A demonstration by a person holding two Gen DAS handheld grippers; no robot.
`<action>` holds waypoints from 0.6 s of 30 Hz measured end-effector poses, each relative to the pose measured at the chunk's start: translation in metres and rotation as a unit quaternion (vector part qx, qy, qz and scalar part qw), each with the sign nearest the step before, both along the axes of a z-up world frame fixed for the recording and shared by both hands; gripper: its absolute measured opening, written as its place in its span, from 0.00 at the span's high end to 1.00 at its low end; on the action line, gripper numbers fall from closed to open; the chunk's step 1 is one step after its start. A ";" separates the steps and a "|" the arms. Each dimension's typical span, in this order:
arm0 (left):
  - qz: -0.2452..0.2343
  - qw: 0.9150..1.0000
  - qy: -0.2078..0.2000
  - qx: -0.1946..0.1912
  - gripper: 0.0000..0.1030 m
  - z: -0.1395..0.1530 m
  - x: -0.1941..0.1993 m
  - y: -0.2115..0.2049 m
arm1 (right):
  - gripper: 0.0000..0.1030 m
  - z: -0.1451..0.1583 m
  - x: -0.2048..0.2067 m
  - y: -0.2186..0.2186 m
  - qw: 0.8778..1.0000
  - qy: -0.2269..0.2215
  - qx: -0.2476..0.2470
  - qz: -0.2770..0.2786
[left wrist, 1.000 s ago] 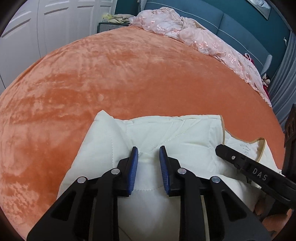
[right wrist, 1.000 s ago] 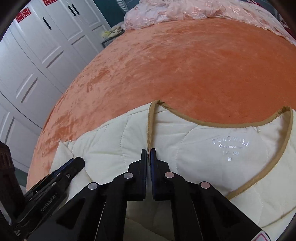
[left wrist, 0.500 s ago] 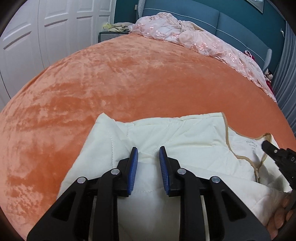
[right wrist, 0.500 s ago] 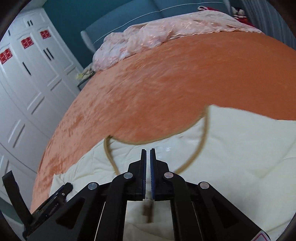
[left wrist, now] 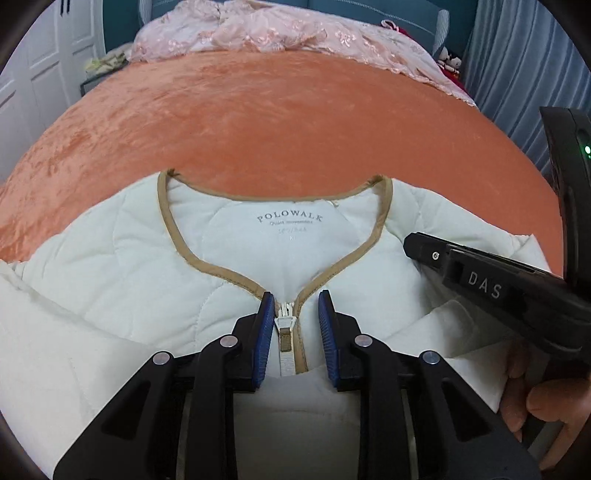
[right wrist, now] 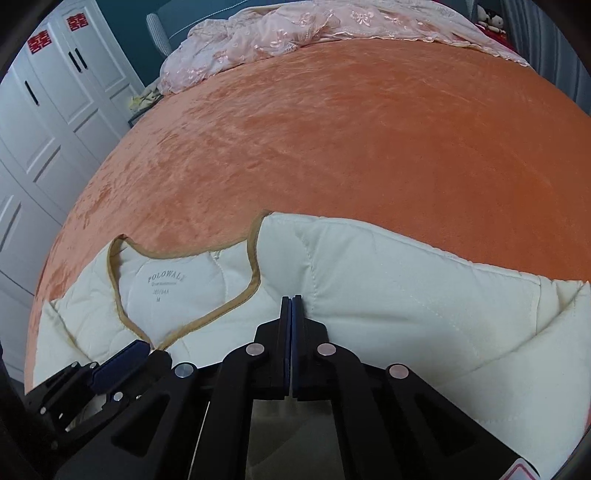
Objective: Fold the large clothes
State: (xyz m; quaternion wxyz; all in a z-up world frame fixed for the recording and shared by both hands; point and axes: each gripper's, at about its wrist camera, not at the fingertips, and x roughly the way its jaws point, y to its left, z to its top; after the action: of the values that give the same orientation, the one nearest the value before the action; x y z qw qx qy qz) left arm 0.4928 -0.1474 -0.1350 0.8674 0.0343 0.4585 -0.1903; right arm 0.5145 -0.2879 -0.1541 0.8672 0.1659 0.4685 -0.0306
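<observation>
A cream quilted jacket (left wrist: 122, 280) with tan neck trim lies front-up on the orange bed, its collar towards the headboard. It also shows in the right wrist view (right wrist: 388, 295). My left gripper (left wrist: 293, 301) is open, its blue pads either side of the zipper pull (left wrist: 286, 314) at the bottom of the neckline, just above the fabric. My right gripper (right wrist: 291, 301) is shut, its tips over the jacket's right shoulder panel; I cannot tell if fabric is pinched. The right gripper shows in the left wrist view (left wrist: 417, 245), and the left gripper in the right wrist view (right wrist: 122, 360).
The orange velvet bedspread (left wrist: 280, 122) stretches beyond the jacket. A pink lace cover (left wrist: 280, 31) lies crumpled at the headboard. White wardrobe doors (right wrist: 48, 122) stand to the left, grey curtains (left wrist: 517, 74) to the right.
The left gripper moved from the jacket's left shoulder to the zipper at the neckline. The right gripper moved from the tan neck trim to the right shoulder. The neckline now lies spread.
</observation>
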 end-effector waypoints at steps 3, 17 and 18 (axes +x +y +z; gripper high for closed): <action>0.009 1.000 -0.009 -0.020 0.76 -0.007 -0.003 0.007 | 1.00 -0.003 -0.003 0.003 0.999 -0.024 -0.021 -0.010; 0.063 0.991 -0.036 -0.109 0.77 -0.007 -0.002 0.037 | 1.00 -0.008 -0.005 0.003 0.997 -0.071 -0.027 -0.027; 0.068 0.991 -0.037 -0.107 0.77 -0.006 -0.003 0.037 | 1.00 -0.008 -0.005 0.003 0.997 -0.070 -0.027 -0.027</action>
State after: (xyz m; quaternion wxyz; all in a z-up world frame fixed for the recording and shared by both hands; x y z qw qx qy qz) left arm 0.4901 -0.1104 -0.1410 0.8932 -0.0830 0.4045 -0.1778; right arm 0.5094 -0.2853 -0.1621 0.9010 0.1563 0.4010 -0.0549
